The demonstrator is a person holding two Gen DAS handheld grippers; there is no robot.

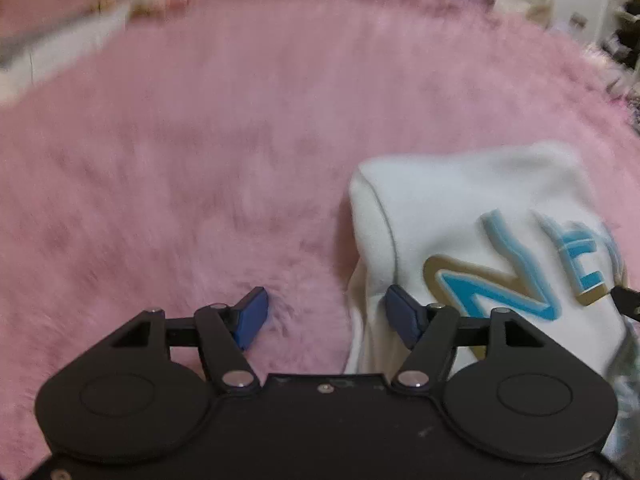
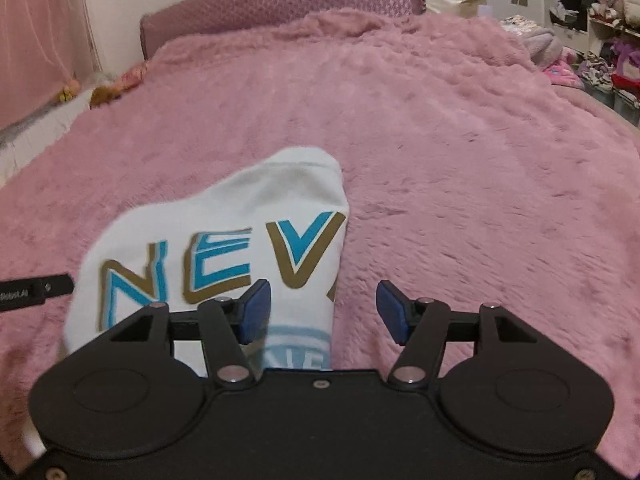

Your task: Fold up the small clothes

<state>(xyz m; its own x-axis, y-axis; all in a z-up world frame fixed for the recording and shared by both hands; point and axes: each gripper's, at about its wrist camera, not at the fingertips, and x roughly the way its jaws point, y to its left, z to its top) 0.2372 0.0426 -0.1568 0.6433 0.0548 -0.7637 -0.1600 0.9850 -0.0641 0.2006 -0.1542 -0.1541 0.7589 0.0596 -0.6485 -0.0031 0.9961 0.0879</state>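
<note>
A white folded garment [image 1: 480, 216] with blue and gold letters lies on the fluffy pink blanket [image 1: 200, 140]. In the left wrist view it sits at the right. My left gripper [image 1: 328, 316] is open over the blanket, its right pad at the garment's left edge, and nothing is pinched. In the right wrist view the garment [image 2: 240, 208] lies at the left. My right gripper [image 2: 325, 312] is open, its left pad above the cloth and its right pad above the blanket [image 2: 460, 160]. The garment's right edge runs between the pads. A black piece of the left gripper [image 2: 36, 288] shows at the left border.
A quilted purple headboard [image 2: 280, 0] closes the bed's far end. Plush toys [image 2: 108, 92] lie along the left side by a pink curtain [image 2: 36, 40]. Shelves crowded with clothes [image 2: 600, 20] stand at the right, and a heap of fabric [image 2: 548, 48] lies on the bed's right edge.
</note>
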